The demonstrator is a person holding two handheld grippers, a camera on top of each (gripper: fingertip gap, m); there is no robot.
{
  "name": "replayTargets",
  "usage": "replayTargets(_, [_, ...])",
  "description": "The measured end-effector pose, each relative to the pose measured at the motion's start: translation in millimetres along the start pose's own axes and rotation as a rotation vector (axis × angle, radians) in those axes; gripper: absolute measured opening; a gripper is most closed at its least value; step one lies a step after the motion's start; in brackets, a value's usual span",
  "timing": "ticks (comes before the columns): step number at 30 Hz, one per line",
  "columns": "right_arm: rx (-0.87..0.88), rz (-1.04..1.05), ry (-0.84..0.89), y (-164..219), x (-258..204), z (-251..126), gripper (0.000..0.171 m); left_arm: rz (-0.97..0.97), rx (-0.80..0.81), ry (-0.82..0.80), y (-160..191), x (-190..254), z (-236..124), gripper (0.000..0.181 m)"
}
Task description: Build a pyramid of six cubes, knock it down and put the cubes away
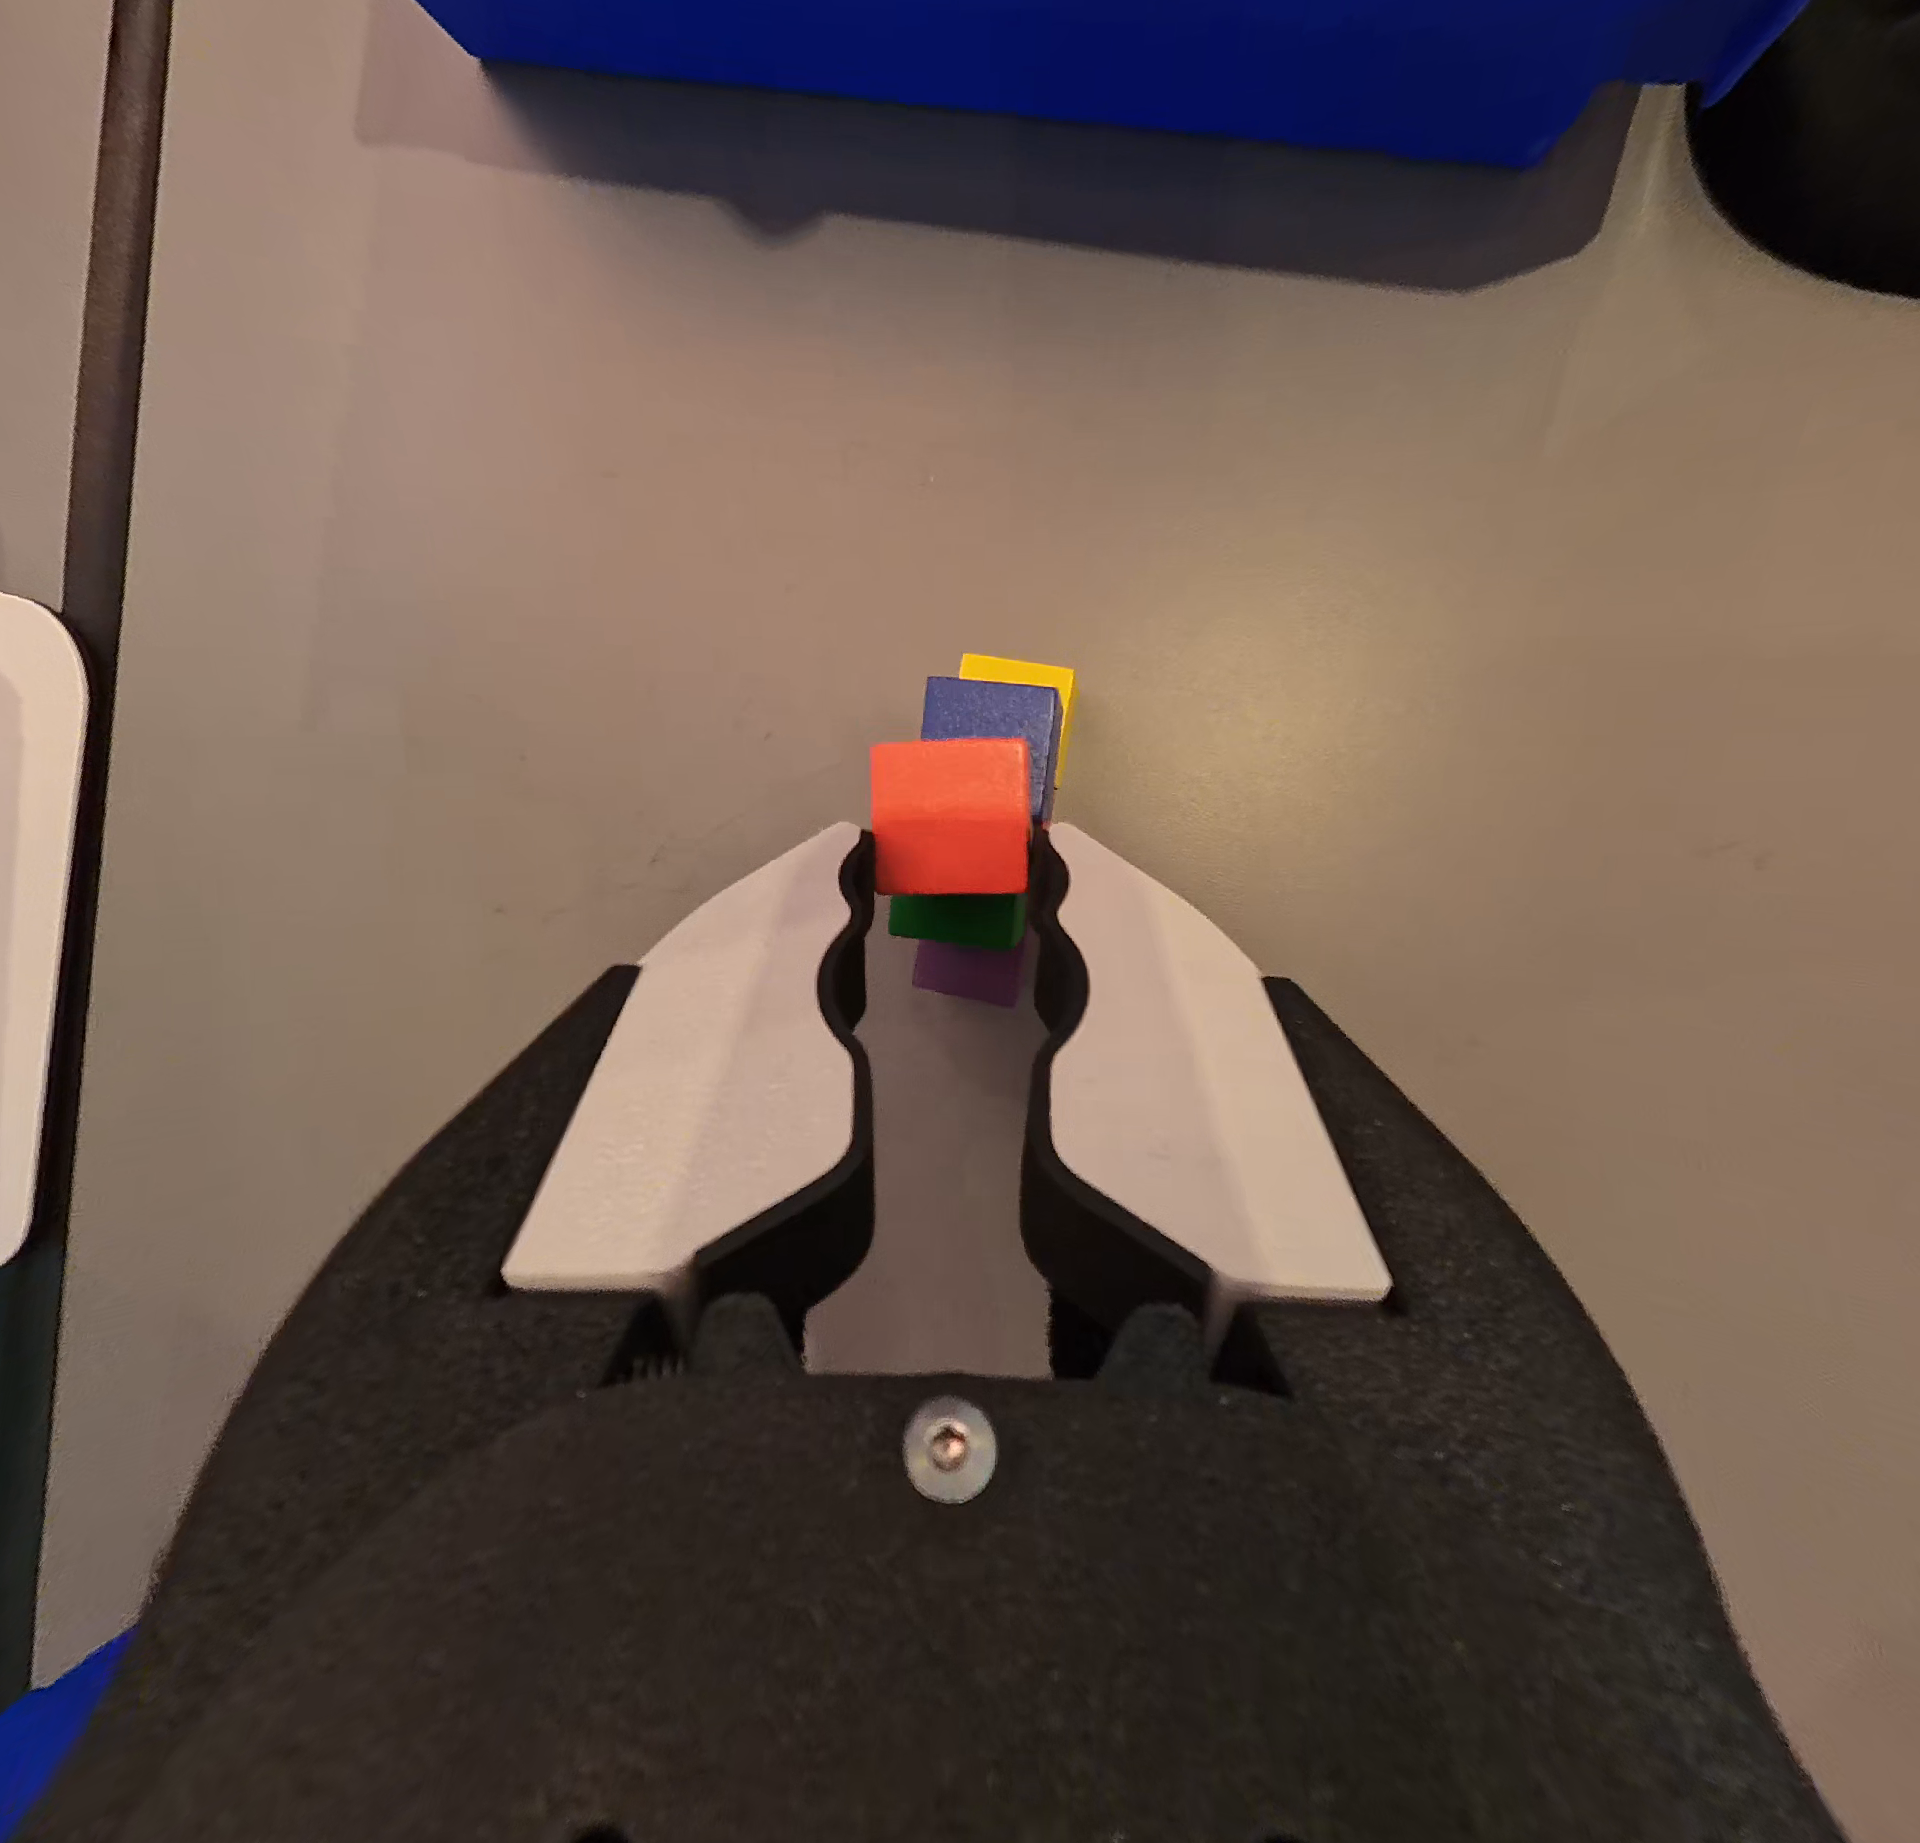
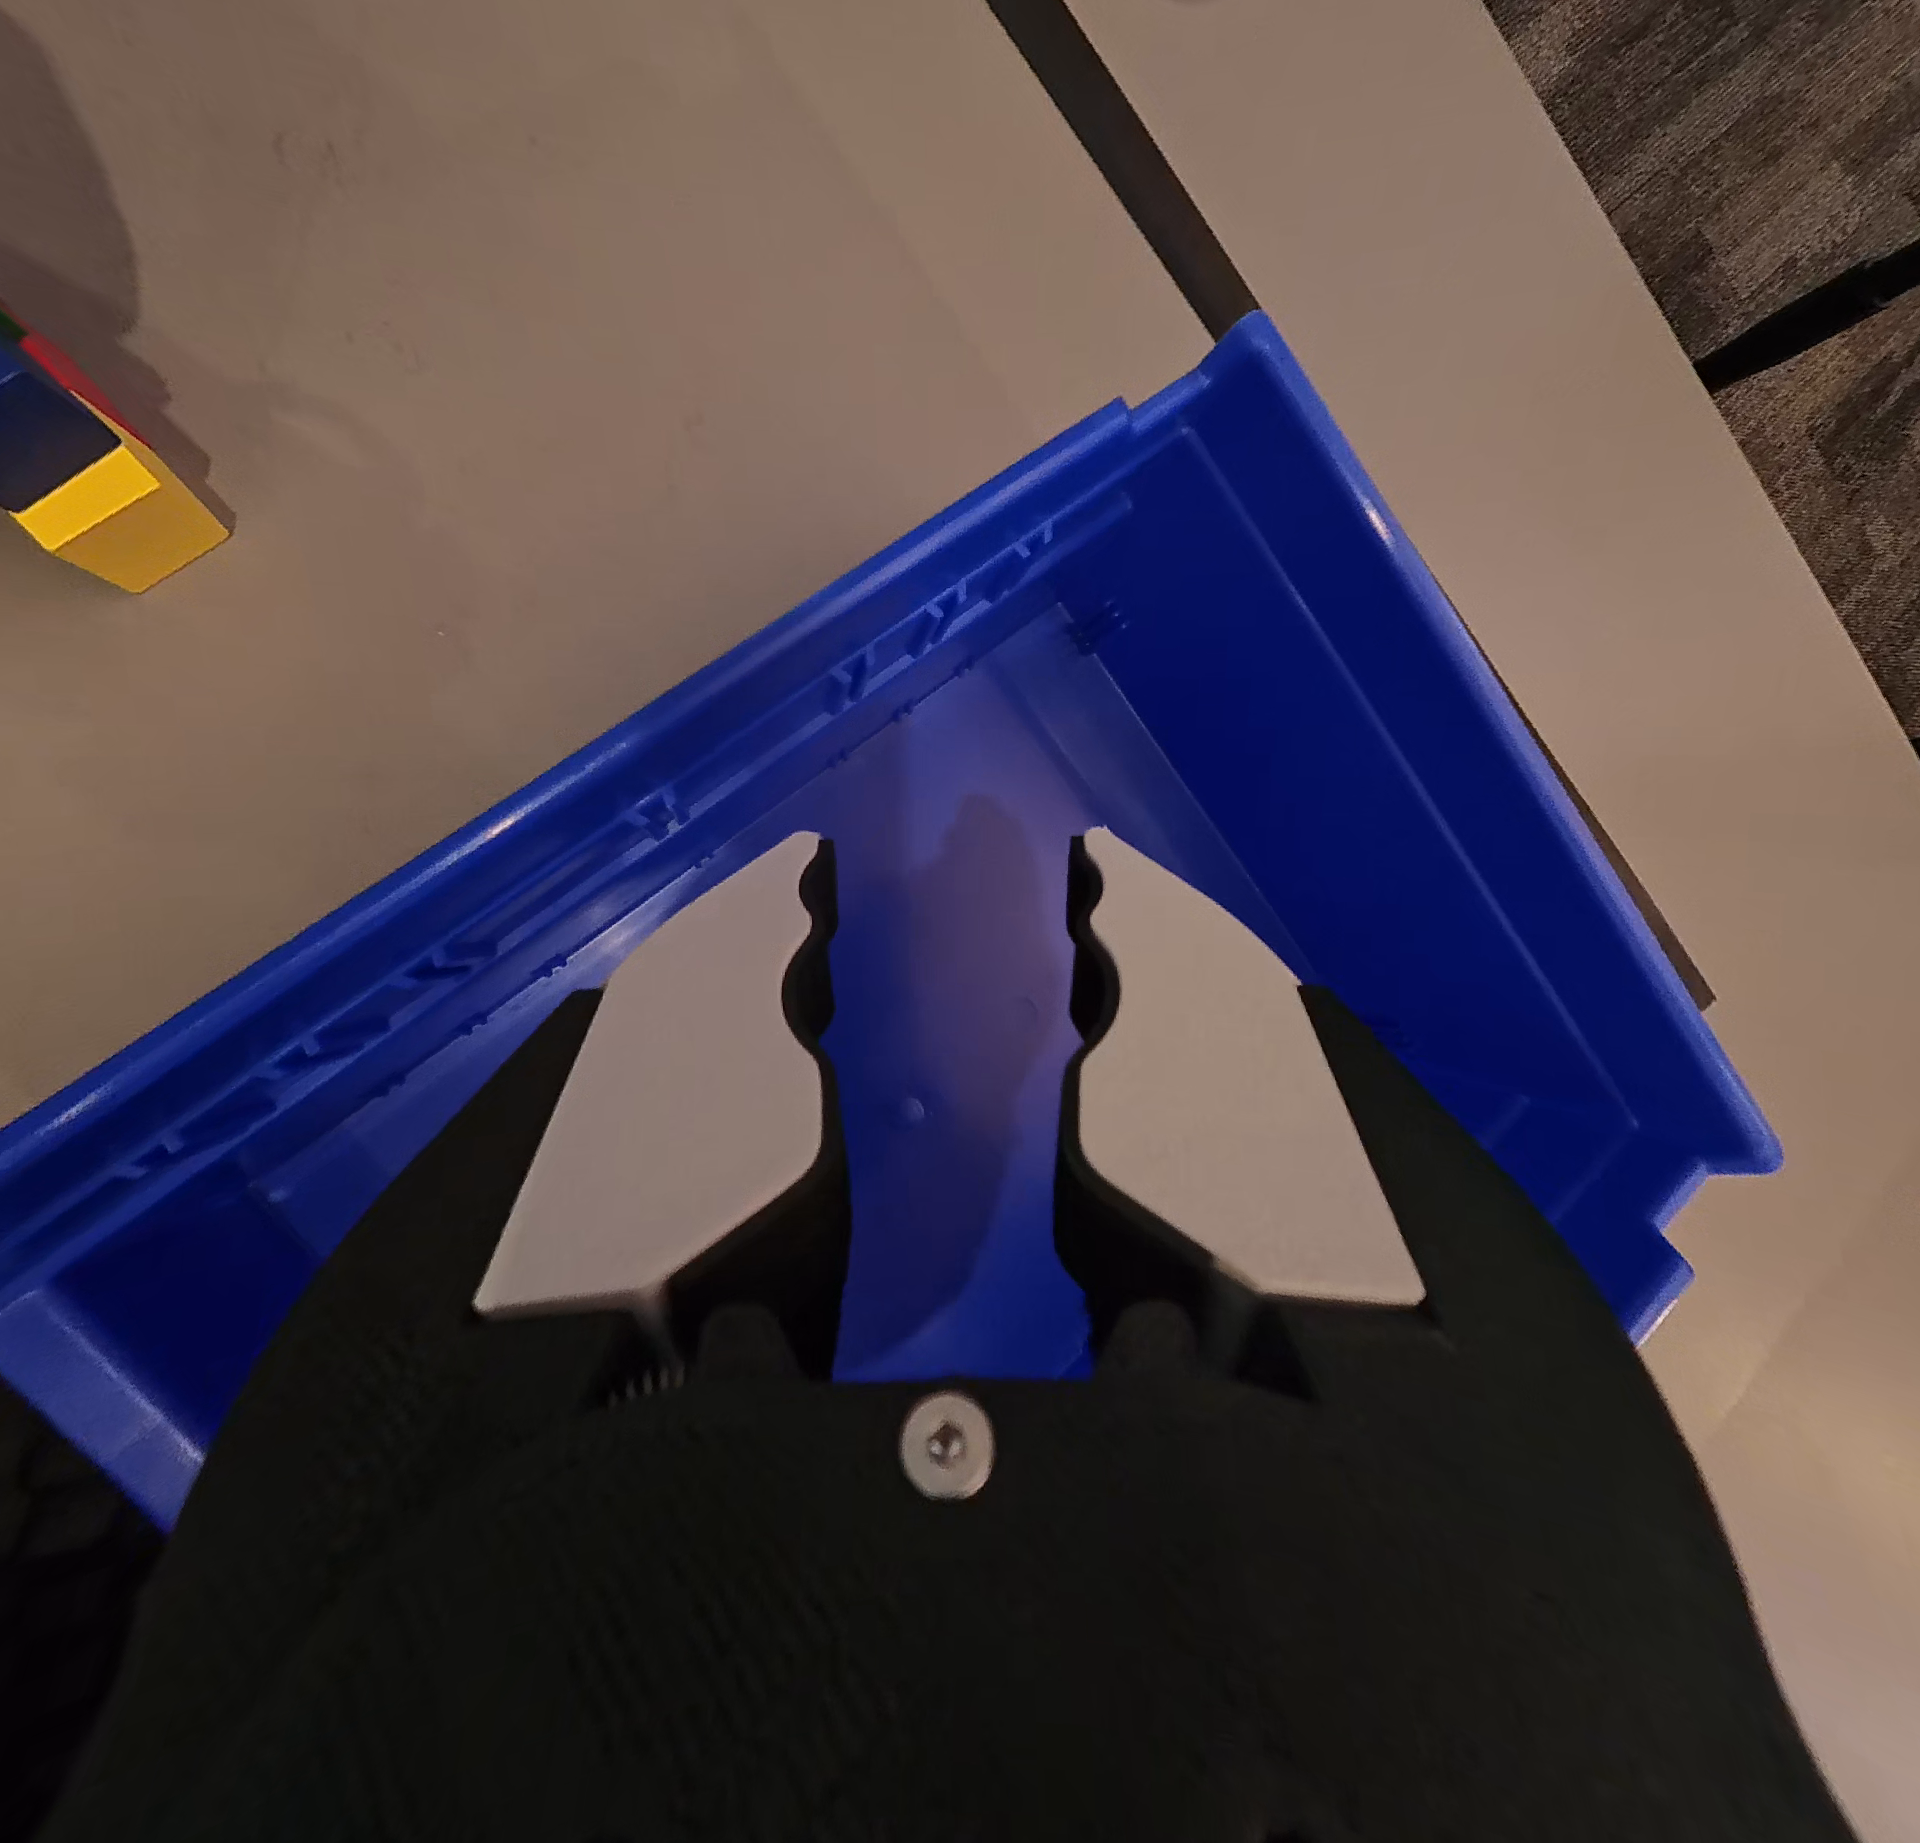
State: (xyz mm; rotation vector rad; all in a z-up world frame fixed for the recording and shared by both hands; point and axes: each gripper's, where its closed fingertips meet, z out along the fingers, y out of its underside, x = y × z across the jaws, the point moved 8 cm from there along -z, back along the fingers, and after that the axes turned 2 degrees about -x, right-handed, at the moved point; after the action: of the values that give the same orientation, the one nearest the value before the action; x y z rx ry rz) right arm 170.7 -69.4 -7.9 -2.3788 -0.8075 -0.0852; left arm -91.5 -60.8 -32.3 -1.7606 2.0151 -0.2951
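The left gripper [image 1: 951,837] has its two fingers closed in around an orange cube [image 1: 951,811], which sits at the very tips and appears to be the top piece of the stack. Directly under it I can see a green cube [image 1: 956,918], and lower and nearer again a purple cube [image 1: 968,974]. Behind the orange one, farther off, stand a blue cube [image 1: 992,718] and a yellow cube [image 1: 1023,673]. A sliver of red shows at the orange cube's right edge, but it is too small to be sure of. The whole cluster stands on the grey counter [image 1: 1403,650], with the blue bin [image 1: 1039,17] well beyond it at the far side.

The right gripper [image 2: 948,858] hangs over the inside of that bin, its jaws held apart with nothing between them; only the bin's floor shows through the gap.

My reading is that the capping step of the build is in hand: the orange cube is either being set on top or just about to be let go. I cannot tell whether it already rests fully on the green one. The next move calls for parting the fingers gently and drawing straight back, since any sideways drag would topple the pile early.
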Motion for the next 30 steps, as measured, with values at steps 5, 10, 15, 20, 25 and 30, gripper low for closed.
replayTargets(5, [0.01, 0.001, 0.002, 0, 0, -2, 0.044, -0.018, 0.0, -0.009, 2, -4, -4, 0.051])
replayTargets(10, [0.018, 0.007, 0.012, 1, 3, -5, 0.044, -0.006, 0.084, -0.067, -4, -5, -29, 0.049])
replayTargets(15, [0.067, 0.029, 0.069, 3, 8, -22, 0.044, -0.057, 0.375, -0.153, -12, -14, -93, 0.043])
replayTargets(20, [0.228, 0.063, 0.218, -6, 16, -64, 0.047, -0.196, 0.718, -0.212, 1, -24, -170, 0.056])
replayTargets(25, [0.496, 0.03, 0.361, -31, 3, -116, 0.053, -0.251, 0.934, -0.398, 28, -33, -197, 0.064])
replayTargets(30, [0.741, -0.033, 0.433, -58, -19, -145, 0.072, -0.322, 0.872, -0.496, 38, -47, -188, 0.066])
